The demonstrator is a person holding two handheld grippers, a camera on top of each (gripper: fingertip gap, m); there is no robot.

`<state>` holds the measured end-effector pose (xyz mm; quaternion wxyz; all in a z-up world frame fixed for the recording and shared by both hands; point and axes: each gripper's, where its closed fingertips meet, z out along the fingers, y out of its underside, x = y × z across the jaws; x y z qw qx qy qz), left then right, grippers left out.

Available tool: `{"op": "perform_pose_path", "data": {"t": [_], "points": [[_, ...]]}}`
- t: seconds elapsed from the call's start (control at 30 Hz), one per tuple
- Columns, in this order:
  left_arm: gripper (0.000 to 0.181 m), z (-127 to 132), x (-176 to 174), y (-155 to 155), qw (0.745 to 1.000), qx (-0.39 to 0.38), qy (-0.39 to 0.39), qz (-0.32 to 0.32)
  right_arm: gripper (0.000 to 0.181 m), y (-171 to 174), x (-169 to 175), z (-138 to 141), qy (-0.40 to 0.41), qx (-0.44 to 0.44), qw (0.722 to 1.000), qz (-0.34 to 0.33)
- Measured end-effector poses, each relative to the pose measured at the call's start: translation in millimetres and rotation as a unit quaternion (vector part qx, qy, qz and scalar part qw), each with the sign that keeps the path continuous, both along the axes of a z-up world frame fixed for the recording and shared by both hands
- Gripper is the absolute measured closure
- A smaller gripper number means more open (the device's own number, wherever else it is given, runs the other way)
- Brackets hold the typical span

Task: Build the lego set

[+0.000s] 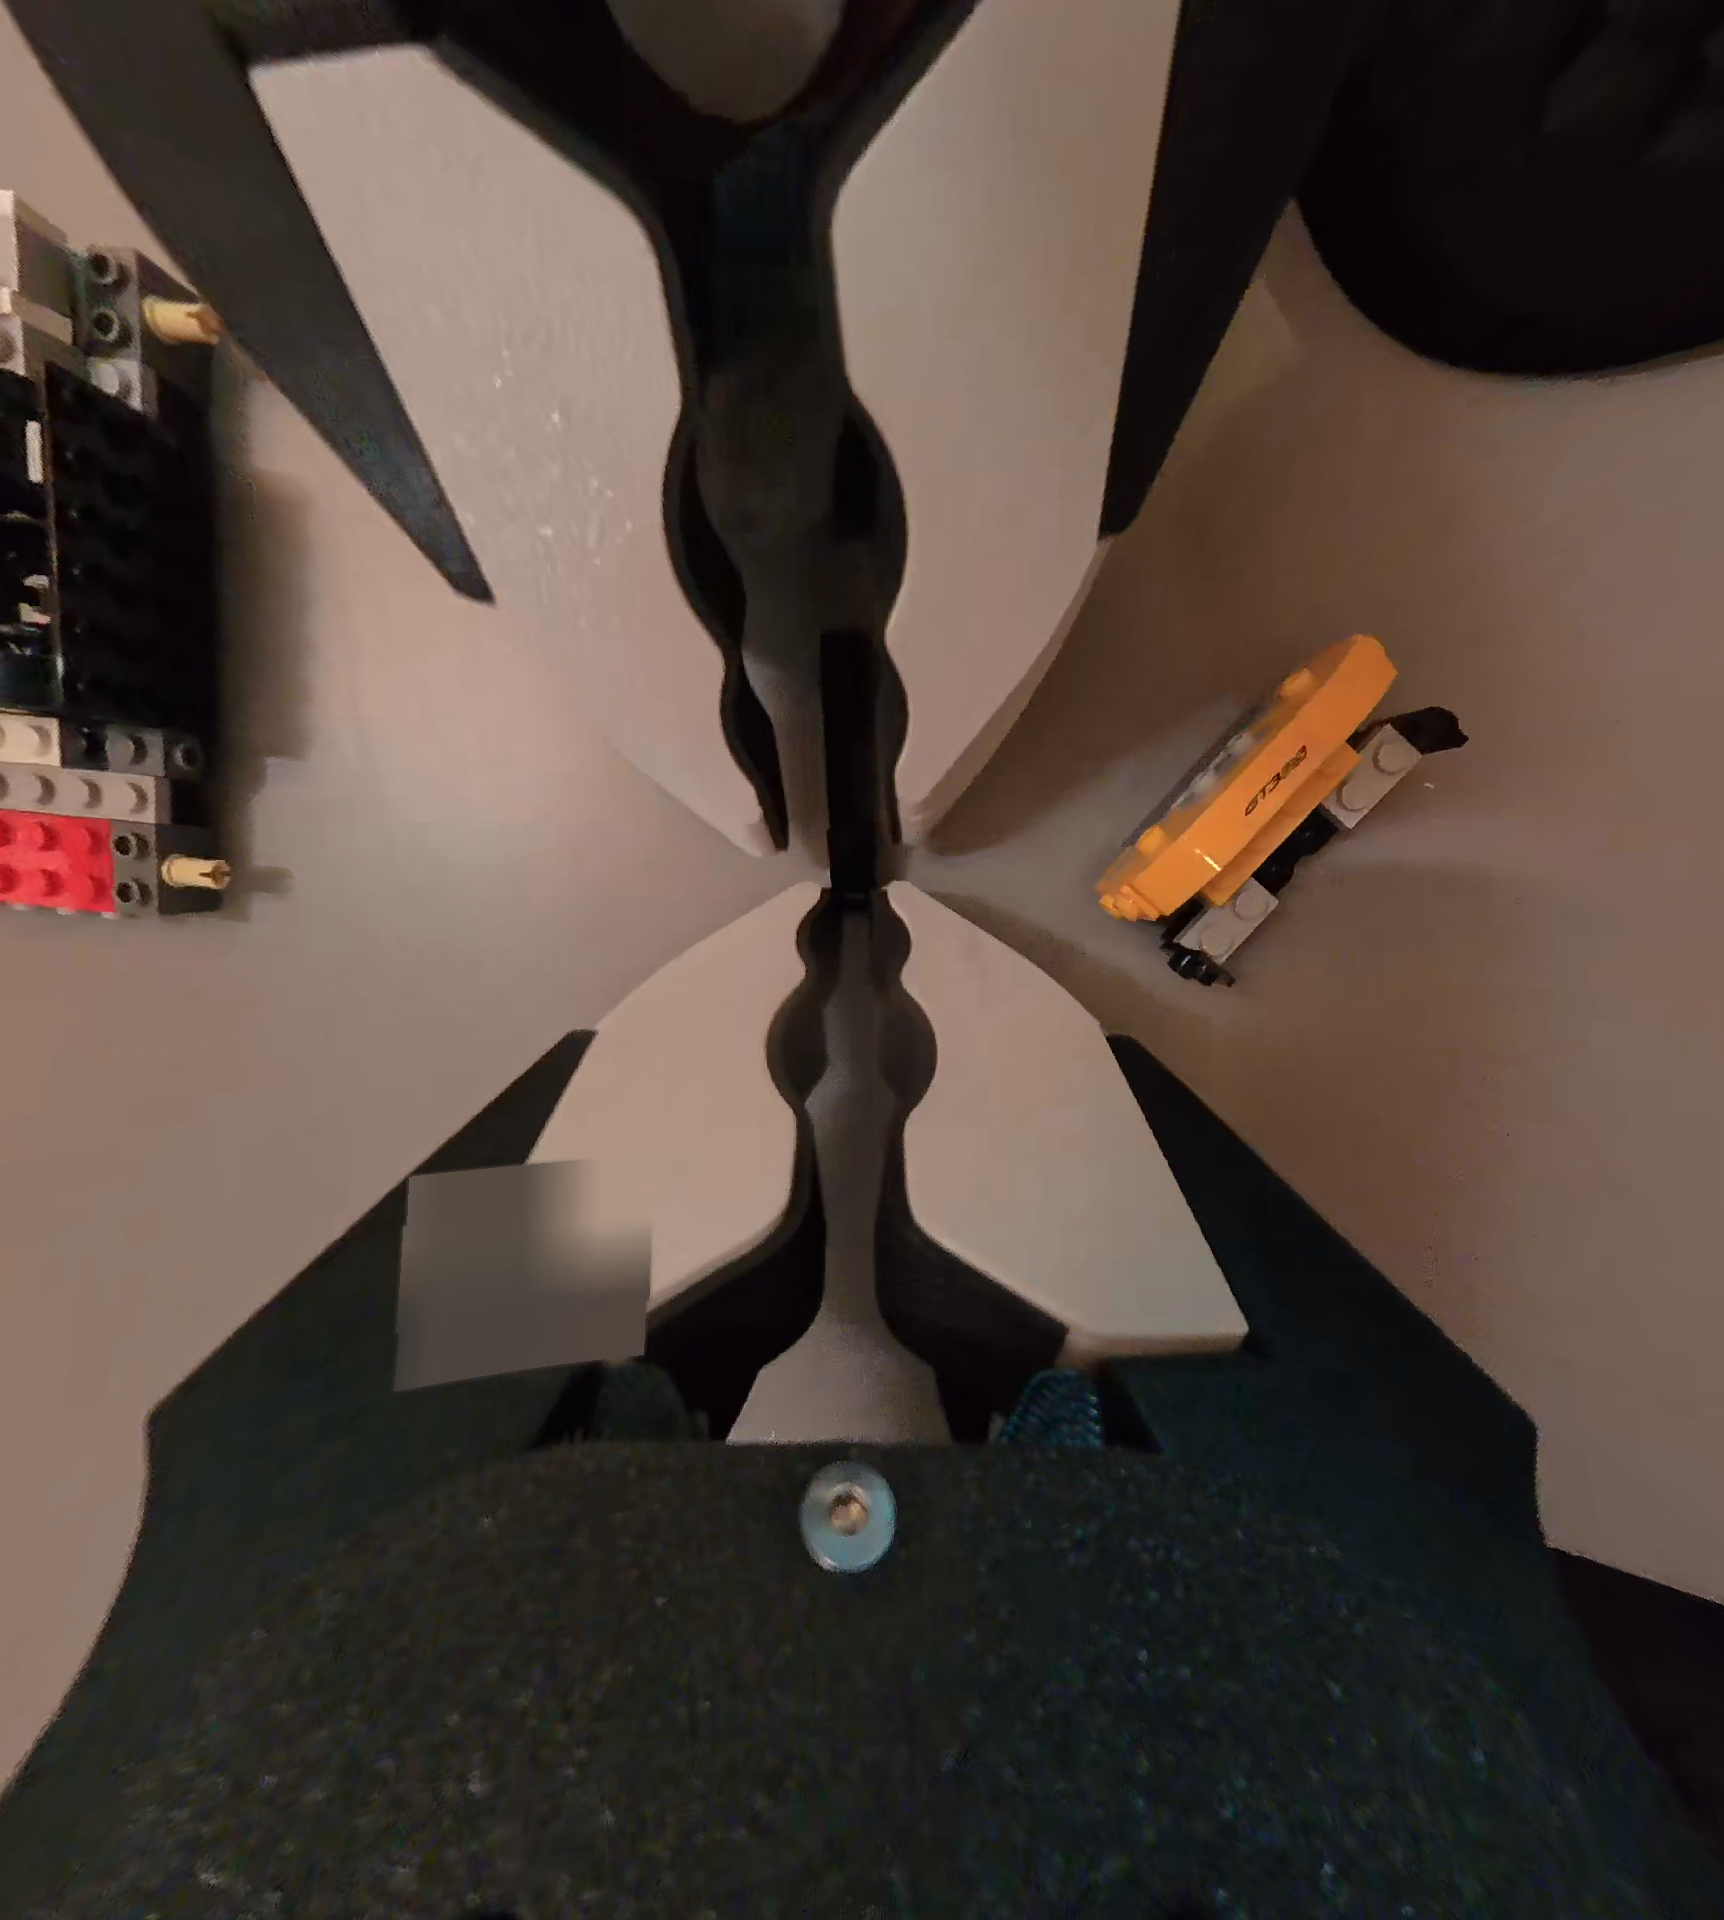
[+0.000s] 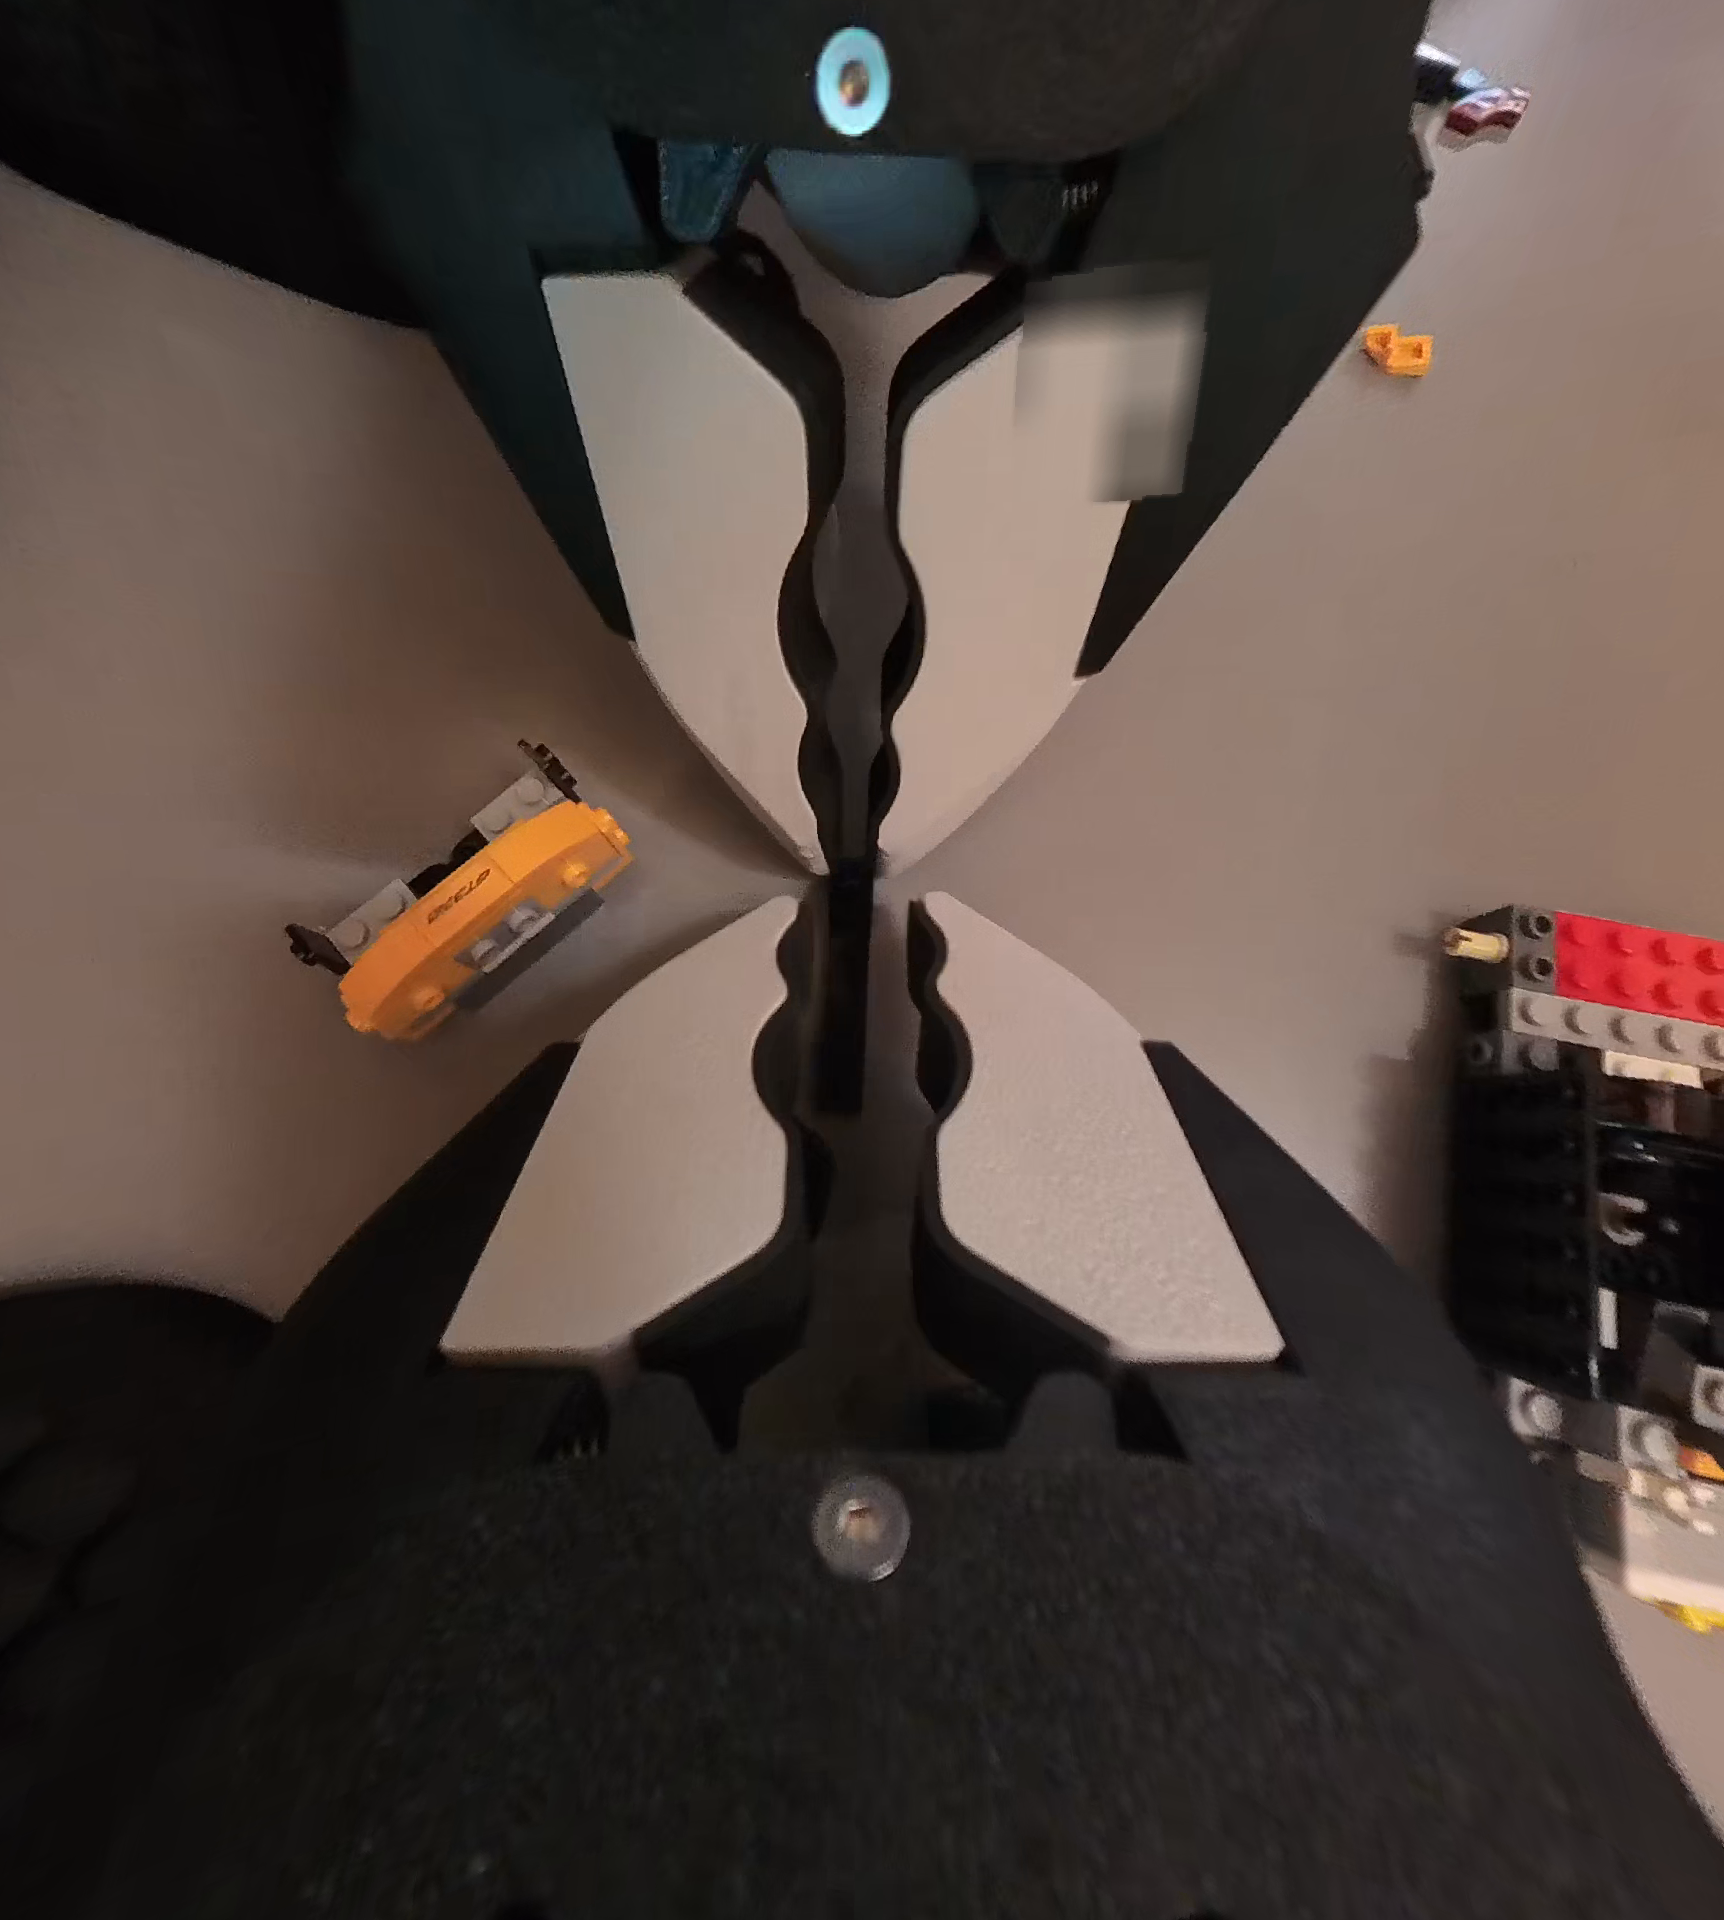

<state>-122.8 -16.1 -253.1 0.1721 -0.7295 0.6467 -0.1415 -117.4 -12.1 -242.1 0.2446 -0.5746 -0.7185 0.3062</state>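
The black bar point(image 1: 856, 748) point(image 2: 840, 997) hangs above the desk point(image 1: 422, 1039), out in the open stretch between the two builds. It lies lengthwise in your right claw point(image 2: 863, 904), which is clamped on its flat sides, with one end poking just past the tips.

Your left claw point(image 1: 850, 904) meets it head-on, tip to tip. Its fingers are drawn nearly together and their tips sit at the bar's free end. Whether they actually pinch that end, you cannot tell from either view. The two claws are in one straight line, both tilted down over the desk and pointing at each other.

You have free room right around the tips, since bare desk shows on both sides.

- **Yellow body:** The yellow body point(image 1: 1253, 790) point(image 2: 484, 914) lies on its side on the desk, near the tips but clear of them. It is to the right in the left wrist view and to the left in the right wrist view.
- **Chassis:** The chassis point(image 1: 58, 623) point(image 2: 1616, 1143), black with a red plate at one end, sits on the opposite side. It is well apart from the bar, and tan pins stick out of its side.
- **Loose pieces:** In the right wrist view, an orange bit point(image 2: 1400, 351) and a dark red bit point(image 2: 1486, 109) lie beyond the left claw.

A dark bulky shape point(image 1: 1564, 208) closes in past the yellow body, and what it is does not show.
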Motion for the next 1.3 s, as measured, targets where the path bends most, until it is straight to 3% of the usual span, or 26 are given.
{"op": "perform_pose_path", "data": {"t": [0.17, 0.57, 0.73, 0.9, 0.97, 1.1, 1.3], "points": [[0.175, 0.0, 0.8, -0.1, 1.0, 0.003, 0.01, -0.006, 0.174, -2.7, -0.9, -1.4, 0.003, -0.012, 1.0, 0.001], [0.175, -0.9, 1.8, -0.9, 1.0, 0.0, 0.01, -0.018, 0.174, -3.6, 0.6, -4.3, -0.012, -0.036, 0.999, -0.008], [0.175, -0.9, 2.7, -1.1, 1.0, -0.011, -0.02, -0.009, 0.174, -3.7, 1.2, -3.5, -0.003, -0.036, 0.999, -0.007], [0.175, 1.1, 5.6, -1.5, 0.996, -0.036, -0.074, 0.016, 0.156, 0.6, 19.7, 1.2, -0.007, -0.032, 0.999, -0.011], [0.176, 1.7, 5.1, -2.2, 0.995, -0.034, -0.091, 0.018, 0.156, 3.2, 24.7, -1.9, -0.009, -0.021, 0.999, -0.025], [0.16, 3.3, 1.5, -2.5, 0.992, -0.042, -0.113, 0.035, 0.16, 2.0, 23.1, -7.9, -0.02, 0.01, 0.999, -0.032], [0.163, 4.6, 2.8, -1.1, 0.99, -0.023, -0.136, 0.039, 0.162, 3.2, 16.7, -10.3, -0.027, 0.033, 0.998, -0.04]]}}
